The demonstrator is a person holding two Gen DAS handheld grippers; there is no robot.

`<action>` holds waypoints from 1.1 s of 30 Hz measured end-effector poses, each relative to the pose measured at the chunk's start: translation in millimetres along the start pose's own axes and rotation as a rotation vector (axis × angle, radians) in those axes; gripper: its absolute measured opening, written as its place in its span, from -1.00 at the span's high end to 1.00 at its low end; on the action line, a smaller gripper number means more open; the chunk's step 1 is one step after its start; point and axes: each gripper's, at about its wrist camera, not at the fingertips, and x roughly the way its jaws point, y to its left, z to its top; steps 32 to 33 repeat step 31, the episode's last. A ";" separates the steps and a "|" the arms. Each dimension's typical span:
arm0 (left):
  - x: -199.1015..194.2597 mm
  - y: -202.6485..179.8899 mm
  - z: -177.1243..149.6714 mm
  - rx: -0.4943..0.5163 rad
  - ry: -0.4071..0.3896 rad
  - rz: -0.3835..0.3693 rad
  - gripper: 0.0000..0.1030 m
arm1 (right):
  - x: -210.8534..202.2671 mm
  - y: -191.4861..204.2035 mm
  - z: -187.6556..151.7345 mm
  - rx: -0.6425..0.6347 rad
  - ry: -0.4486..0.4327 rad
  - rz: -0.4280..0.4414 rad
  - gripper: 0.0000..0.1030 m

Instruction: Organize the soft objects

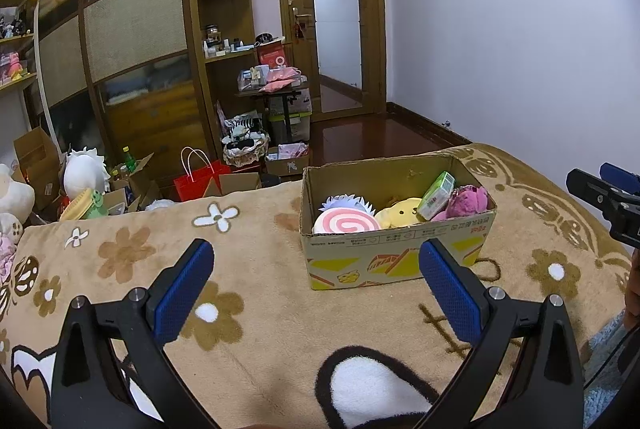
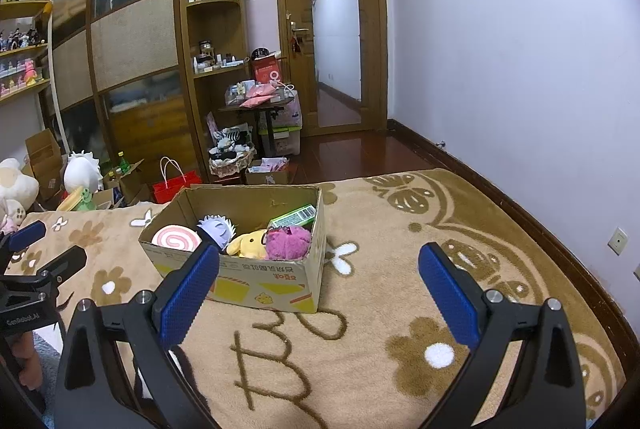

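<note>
Cardboard box [image 1: 394,261] on a tan flowered blanket [image 1: 256,313], open at the top, at about one o'clock from the left gripper [image 1: 316,269] in the left wrist view and at about eleven o'clock from the right gripper [image 2: 319,271] in the right wrist view. Packed inside, seen from the left wrist: pink-and-white swirl plush [image 1: 346,223] at the nine o'clock end, spiky pale blue-white plush [image 1: 347,203] just behind it, yellow plush [image 1: 398,213] in the middle, green-and-white packet [image 1: 437,195] tilted against the purple-pink plush [image 1: 468,203] at the three o'clock end. Left gripper with both blue pads wide apart, nothing between them, hovering over the blanket near the box front. Right gripper likewise spread wide and empty, above the blanket, its left pad overlapping the near wall of the box in the view; touching or not, cannot tell. Beyond the blanket's far edge at ten o'clock: red paper bag [image 1: 200,181], white plush [image 1: 86,173] and open cartons on the floor. Wooden wardrobe [image 1: 132,41] at eleven o'clock, door [image 1: 332,17] at twelve o'clock.
</note>
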 end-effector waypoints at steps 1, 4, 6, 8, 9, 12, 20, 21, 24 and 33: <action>-0.1 0.5 -0.4 0.002 0.000 0.000 -0.97 | 0.1 -0.2 0.1 -0.001 0.001 0.000 -1.00; -0.3 0.7 -1.0 0.000 0.000 0.000 -0.97 | 0.0 0.0 0.1 0.000 0.001 0.000 -1.00; -0.2 0.4 -1.0 0.000 0.000 0.000 -0.97 | 0.1 0.0 -0.3 0.000 0.002 0.000 -1.00; -0.3 0.5 -1.3 0.003 0.001 0.000 -0.97 | 0.1 0.0 0.0 0.002 0.002 0.000 -1.00; -0.1 0.0 -0.7 0.002 0.000 -0.001 -0.97 | -0.1 0.2 -0.1 0.003 0.001 0.000 -1.00; -0.1 -0.5 -0.6 0.002 0.000 0.000 -0.97 | 0.2 -0.1 0.2 0.000 0.003 0.003 -1.00; -1.3 2.2 -2.9 0.007 -0.001 -0.001 -0.97 | -0.1 1.0 -1.1 0.000 0.003 0.000 -1.00; -1.2 2.0 -2.8 0.007 -0.002 -0.001 -0.97 | -0.3 1.2 -1.7 0.002 0.002 0.000 -1.00; -1.1 2.0 -3.0 0.009 0.000 -0.001 -0.97 | 0.5 1.2 -1.6 0.001 0.004 -0.001 -1.00; -1.0 1.8 -2.9 0.008 0.000 -0.001 -0.97 | 0.2 0.6 -0.9 0.000 0.004 0.000 -1.00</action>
